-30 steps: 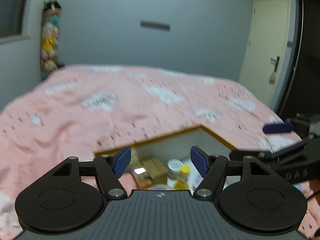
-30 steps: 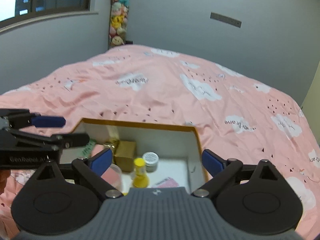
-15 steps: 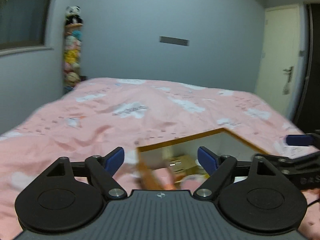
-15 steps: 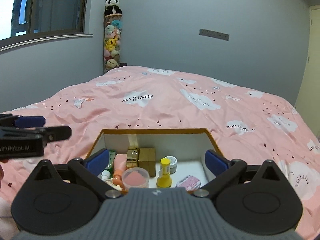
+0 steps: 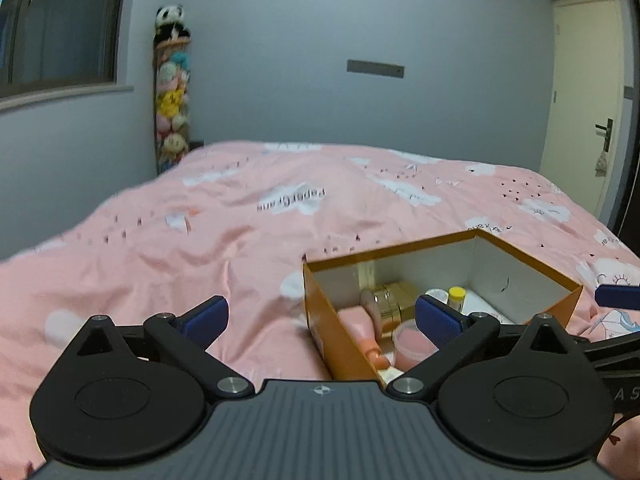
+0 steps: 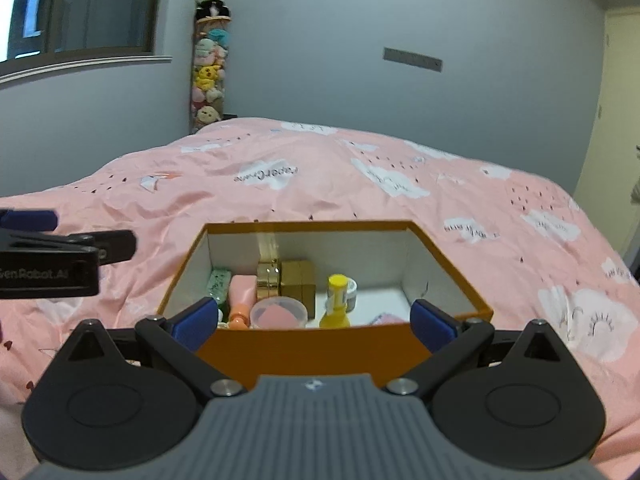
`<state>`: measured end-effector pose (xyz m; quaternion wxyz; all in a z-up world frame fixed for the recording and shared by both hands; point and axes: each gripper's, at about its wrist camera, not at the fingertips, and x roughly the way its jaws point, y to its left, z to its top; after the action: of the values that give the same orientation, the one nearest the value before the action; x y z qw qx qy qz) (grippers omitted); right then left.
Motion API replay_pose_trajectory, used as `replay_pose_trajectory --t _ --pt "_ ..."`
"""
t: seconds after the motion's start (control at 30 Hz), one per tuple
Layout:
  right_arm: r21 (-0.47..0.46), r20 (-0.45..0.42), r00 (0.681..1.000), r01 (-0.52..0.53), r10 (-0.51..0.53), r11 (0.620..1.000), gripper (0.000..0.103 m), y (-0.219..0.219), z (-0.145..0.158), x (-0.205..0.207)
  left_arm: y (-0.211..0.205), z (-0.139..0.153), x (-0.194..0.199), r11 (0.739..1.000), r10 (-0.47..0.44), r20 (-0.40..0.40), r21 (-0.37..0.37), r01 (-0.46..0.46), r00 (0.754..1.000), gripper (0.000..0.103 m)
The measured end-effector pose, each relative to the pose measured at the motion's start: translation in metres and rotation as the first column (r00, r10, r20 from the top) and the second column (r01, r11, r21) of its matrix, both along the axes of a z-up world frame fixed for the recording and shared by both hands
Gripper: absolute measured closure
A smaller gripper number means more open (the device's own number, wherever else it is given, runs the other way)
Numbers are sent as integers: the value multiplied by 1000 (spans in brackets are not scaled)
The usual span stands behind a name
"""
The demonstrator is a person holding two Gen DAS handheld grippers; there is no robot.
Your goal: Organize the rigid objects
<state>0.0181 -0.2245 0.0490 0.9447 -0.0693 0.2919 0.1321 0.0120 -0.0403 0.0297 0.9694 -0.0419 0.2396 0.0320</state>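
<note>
An orange box (image 6: 348, 356) with white inner walls sits on the pink bed. It holds a gold jar (image 6: 267, 280), a gold carton (image 6: 298, 283), a yellow-capped bottle (image 6: 337, 300), a pink-lidded tub (image 6: 279, 312), a pink tube (image 6: 242, 290) and a green packet (image 6: 219, 282). My right gripper (image 6: 314, 320) is open and empty, just in front of the box's near wall. My left gripper (image 5: 320, 316) is open and empty, at the box's left side (image 5: 336, 332). The left gripper also shows at the left of the right wrist view (image 6: 52, 256).
The pink duvet (image 6: 320, 184) with cloud prints covers the bed all around the box. A tall column of plush toys (image 6: 208, 60) stands at the far wall by a window (image 6: 80, 4). A door (image 5: 580, 112) is at the far right.
Both grippers have pulled back and up from over the box, so the whole box shows. The left gripper has swung left of the box. Both have stayed open and empty.
</note>
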Motion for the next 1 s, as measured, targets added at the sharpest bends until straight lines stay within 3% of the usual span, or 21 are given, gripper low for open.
replay_pose_trajectory --t 0.5,1.0 --pt "52 -111 992 62 -56 997 3 -7 -26 15 -13 -30 8 1000 -5 -160 16 8 987 0" --pt "67 -141 989 57 -47 996 3 -7 -32 17 -13 -31 8 1000 -4 -170 12 6 985 0"
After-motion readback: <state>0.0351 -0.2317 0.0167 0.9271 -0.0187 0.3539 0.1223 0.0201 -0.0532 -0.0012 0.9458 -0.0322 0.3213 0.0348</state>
